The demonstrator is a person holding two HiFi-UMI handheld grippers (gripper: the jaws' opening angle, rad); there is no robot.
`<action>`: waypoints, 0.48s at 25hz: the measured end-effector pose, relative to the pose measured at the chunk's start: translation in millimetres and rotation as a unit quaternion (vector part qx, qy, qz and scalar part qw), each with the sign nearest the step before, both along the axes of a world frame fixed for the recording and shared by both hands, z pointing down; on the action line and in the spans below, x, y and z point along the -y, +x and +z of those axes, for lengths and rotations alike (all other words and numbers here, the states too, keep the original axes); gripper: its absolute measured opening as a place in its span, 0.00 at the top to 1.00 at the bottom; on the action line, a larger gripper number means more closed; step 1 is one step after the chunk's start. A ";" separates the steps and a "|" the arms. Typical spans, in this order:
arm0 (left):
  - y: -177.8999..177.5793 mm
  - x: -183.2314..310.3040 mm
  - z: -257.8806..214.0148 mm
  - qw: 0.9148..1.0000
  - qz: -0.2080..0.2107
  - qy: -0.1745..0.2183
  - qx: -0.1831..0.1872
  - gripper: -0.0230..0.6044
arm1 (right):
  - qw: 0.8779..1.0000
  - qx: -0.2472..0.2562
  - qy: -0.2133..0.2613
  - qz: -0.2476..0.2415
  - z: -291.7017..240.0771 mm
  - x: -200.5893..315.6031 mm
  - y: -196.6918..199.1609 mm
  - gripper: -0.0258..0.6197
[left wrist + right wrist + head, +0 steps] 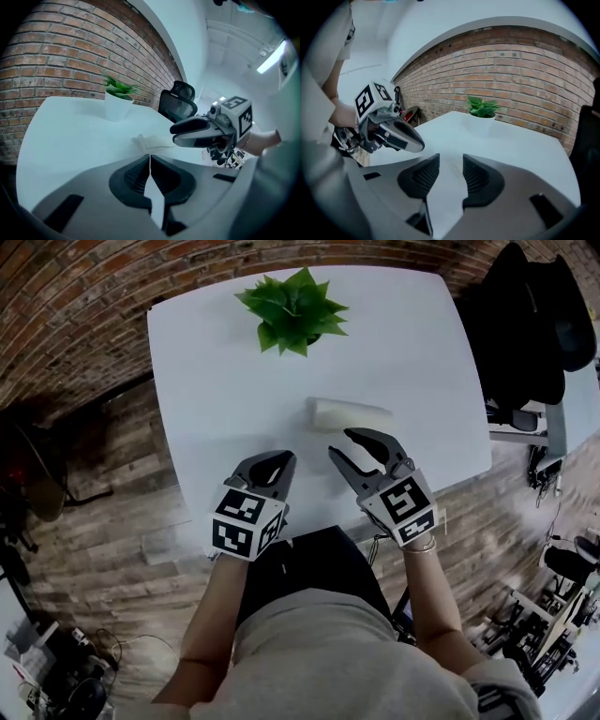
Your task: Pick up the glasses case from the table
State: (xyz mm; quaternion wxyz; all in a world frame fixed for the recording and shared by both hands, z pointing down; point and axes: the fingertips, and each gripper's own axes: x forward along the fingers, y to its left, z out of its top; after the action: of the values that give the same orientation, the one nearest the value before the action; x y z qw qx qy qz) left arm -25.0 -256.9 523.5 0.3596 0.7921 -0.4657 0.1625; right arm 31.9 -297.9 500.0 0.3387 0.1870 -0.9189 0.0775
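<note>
The glasses case (347,413) is a pale, long shape that lies crosswise on the white table (216,362), near the middle. My right gripper (343,445) hovers just in front of it, jaws open with nothing between them, tips aimed at the case. My left gripper (280,461) sits to the left of it near the front edge, jaws shut and empty. In the left gripper view the case (153,142) lies just beyond the shut gripper (150,156), and the right gripper (174,132) reaches in from the right. In the right gripper view the right gripper (451,163) shows an open gap over bare table.
A potted green plant (294,310) stands at the table's far side, behind the case. A black office chair (525,324) is off the right edge. Brick wall (75,306) runs behind and to the left. The person's lap (319,615) is against the front edge.
</note>
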 end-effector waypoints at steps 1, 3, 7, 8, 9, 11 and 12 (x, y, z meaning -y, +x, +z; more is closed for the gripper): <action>-1.2 2.0 2.4 1.000 -0.010 -0.003 -0.003 0.95 | 1.000 -0.016 0.009 -0.013 4.7 2.9 -1.1 0.71; -0.3 4.2 7.7 1.000 -0.024 -0.012 -0.014 0.95 | 0.997 -0.049 0.030 -0.043 15.1 7.4 -2.9 0.64; 6.9 6.3 16.9 0.999 -0.028 -0.025 -0.012 0.95 | 0.984 -0.117 0.070 -0.119 38.4 6.5 -4.6 0.58; 7.8 7.7 19.0 0.999 -0.031 -0.027 -0.010 0.95 | 0.981 -0.125 0.073 -0.132 42.4 7.1 -4.3 0.57; 8.5 9.2 20.6 0.999 -0.033 -0.029 -0.009 0.95 | 0.979 -0.129 0.075 -0.141 45.3 9.0 -3.6 0.55; 10.0 12.2 22.7 0.999 -0.037 -0.030 -0.009 0.95 | 0.975 -0.136 0.077 -0.155 49.4 14.9 -0.6 0.53; 10.6 13.5 23.2 0.999 -0.038 -0.030 -0.009 0.95 | 0.974 -0.141 0.078 -0.162 51.4 18.3 1.2 0.53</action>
State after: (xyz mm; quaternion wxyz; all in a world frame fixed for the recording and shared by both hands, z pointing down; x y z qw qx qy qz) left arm -14.5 -270.4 546.8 0.3936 0.7639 -0.4873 0.1553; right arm 33.1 -316.2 551.4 0.4571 0.0711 -0.8832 -0.0778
